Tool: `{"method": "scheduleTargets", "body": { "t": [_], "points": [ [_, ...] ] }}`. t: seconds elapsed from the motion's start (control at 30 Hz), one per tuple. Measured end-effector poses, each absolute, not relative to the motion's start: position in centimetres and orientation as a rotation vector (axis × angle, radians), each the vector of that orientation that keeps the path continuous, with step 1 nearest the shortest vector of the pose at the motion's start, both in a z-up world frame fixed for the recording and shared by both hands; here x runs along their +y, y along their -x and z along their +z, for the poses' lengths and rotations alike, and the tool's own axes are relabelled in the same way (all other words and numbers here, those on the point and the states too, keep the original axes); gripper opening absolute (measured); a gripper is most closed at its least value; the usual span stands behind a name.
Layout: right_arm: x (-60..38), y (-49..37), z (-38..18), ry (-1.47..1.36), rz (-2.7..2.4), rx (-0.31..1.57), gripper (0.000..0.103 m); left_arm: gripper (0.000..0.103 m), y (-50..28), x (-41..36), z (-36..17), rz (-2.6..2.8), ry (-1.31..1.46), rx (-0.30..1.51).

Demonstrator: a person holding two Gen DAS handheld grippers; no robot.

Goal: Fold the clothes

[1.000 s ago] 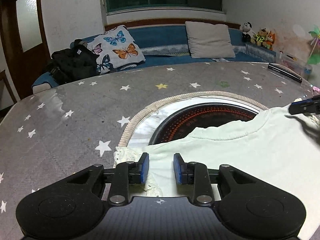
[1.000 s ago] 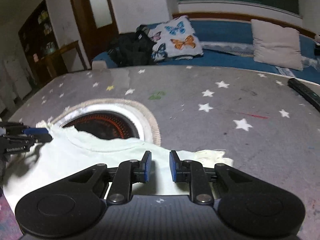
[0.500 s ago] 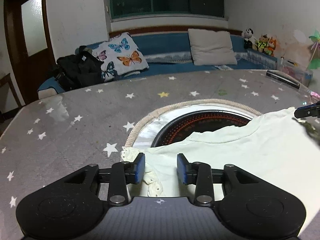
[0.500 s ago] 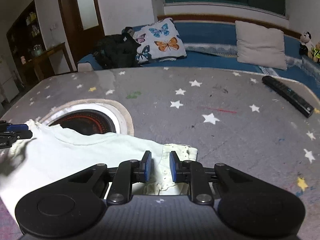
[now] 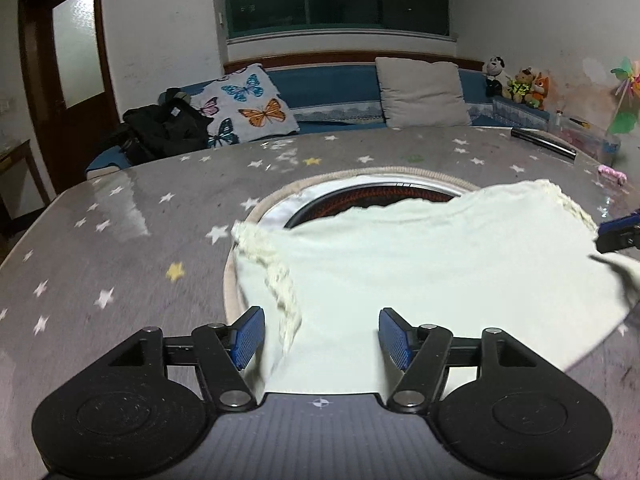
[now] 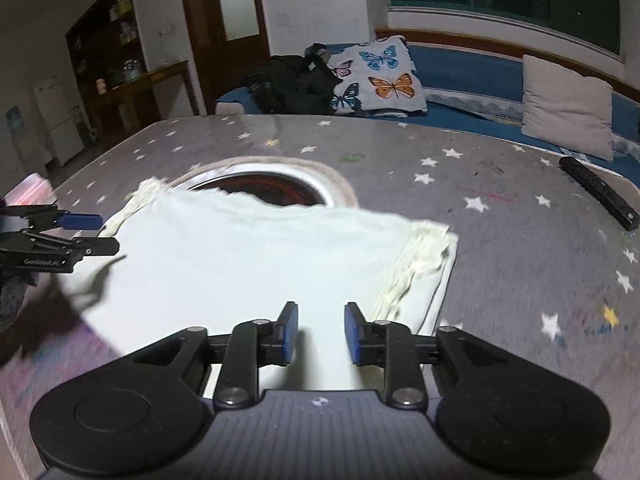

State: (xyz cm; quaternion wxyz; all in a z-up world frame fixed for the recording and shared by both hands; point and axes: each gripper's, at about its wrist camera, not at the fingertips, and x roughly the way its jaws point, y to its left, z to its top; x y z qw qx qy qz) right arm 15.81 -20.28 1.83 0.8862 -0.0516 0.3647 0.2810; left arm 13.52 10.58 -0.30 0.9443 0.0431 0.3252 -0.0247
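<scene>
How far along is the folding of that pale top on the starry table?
Done: the top lies spread flat on the table, both frilled sleeves turned in. In hand: nothing is gripped; the left gripper and right gripper both have jaws opening, cloth below them but not pinched. Left: no cross fold shows yet, so halving it and tidying probably remain.
</scene>
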Motion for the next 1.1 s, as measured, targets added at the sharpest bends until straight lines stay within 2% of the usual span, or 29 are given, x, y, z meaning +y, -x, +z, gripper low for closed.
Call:
{"method": "scheduleTargets", "body": {
  "t": [0.1, 0.17, 0.27, 0.37, 1.1],
  "points": [
    [-20.8, -13.8, 1.0, 0.117, 0.582, 0.757, 0.025, 0.064, -12.7, 10.8, -0.8, -0.024, -0.074, 0.668],
    [-21.0, -12.9, 0.5, 0.131, 0.574, 0.749, 0.025, 0.056, -12.3, 11.0, -1.1, -0.015, -0.059, 0.673],
    [-21.7, -11.6, 0.0, 0.116, 0.563, 0.735, 0.025, 0.048, -11.7, 11.2, -1.4, -0.006, -0.038, 0.67],
    [-21.9, -10.9, -0.2, 0.135, 0.544, 0.728, 0.026, 0.044, -11.1, 11.2, -1.3, -0.009, -0.019, 0.667],
    [-23.8, -6.8, 0.5, 0.199, 0.521, 0.792, 0.026, 0.044, -5.8, 12.1, 0.3, -0.039, 0.076, 0.67]
  ]
}}
